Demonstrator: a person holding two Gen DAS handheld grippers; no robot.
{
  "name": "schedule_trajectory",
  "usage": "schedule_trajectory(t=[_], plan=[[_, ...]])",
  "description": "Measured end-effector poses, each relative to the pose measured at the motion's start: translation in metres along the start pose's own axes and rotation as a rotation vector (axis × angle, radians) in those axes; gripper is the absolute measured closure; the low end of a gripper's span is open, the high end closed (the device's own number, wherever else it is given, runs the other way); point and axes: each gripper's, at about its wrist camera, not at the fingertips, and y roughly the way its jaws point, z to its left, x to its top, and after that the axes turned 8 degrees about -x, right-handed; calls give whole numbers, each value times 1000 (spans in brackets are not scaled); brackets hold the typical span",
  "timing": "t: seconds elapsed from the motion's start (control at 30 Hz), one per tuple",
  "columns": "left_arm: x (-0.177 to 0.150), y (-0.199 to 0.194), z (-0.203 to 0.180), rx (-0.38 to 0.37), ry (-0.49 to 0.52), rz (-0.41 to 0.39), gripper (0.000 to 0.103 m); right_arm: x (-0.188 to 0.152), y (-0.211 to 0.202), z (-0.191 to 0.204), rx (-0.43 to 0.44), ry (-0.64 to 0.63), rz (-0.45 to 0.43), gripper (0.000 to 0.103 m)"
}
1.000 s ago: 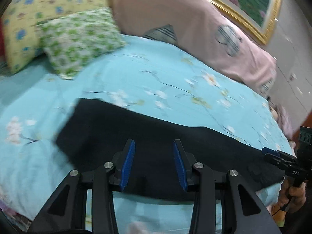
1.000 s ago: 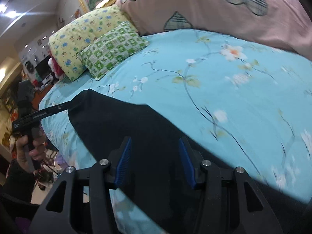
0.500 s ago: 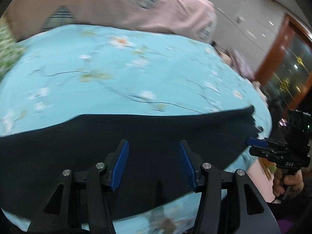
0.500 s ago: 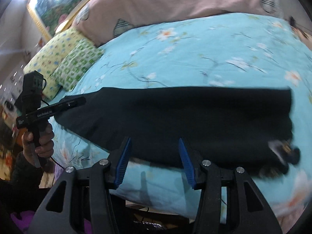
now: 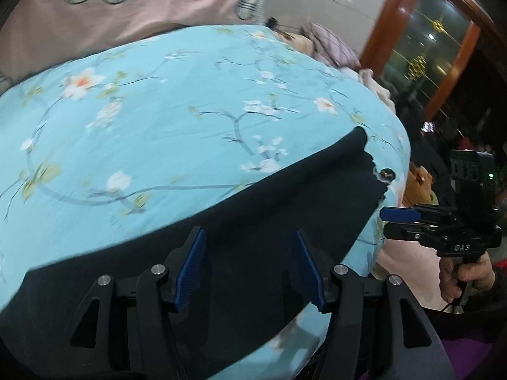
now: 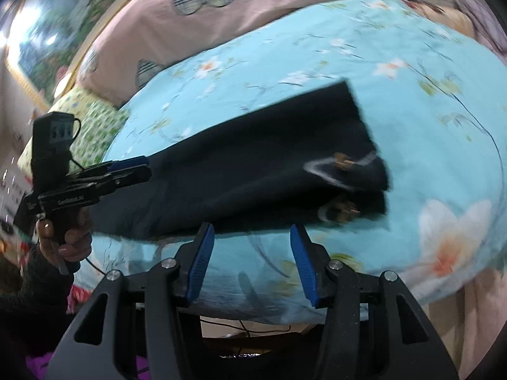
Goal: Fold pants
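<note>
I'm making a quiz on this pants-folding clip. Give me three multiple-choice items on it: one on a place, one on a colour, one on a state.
1. Where do the pants lie?
A. on the bed
B. on a chair
C. on the floor

2. What colour is the bedsheet?
A. red
B. light blue with flowers
C. plain white

3. How are the jaws of the right hand-held gripper?
A. shut on the pants
B. shut on a pillow
C. open, holding nothing

A: the dark pants rest flat near the bed's edge.
B: the floral blue sheet surrounds them.
C: only sheet shows between its blue pads.

Both grippers are black with ribbed blue pads [image 5: 191, 270] and silver screws [image 6: 335, 264]; a dark sleeve [image 6: 35, 280] covers one wrist.
</note>
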Motion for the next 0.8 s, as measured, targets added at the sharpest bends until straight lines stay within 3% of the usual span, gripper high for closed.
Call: schedule_trajectory(t=[0.2,0.43,0.67,0.77,0.8], plan=[[31,21,-10,-10,67,54,43,0,-1,-31,-17,167,-8,52],[59,37,-22,-65,144,124,40,3,11,-54,90,439,-34,51],[75,62,-34,-119,189,201,40,-5,11,-69,166,568,-88,51],[80,78,-40,-135,208,242,40,-9,12,-74,148,566,-104,70],[81,83,-42,-140,214,255,40,-10,12,-75,143,560,-107,82]])
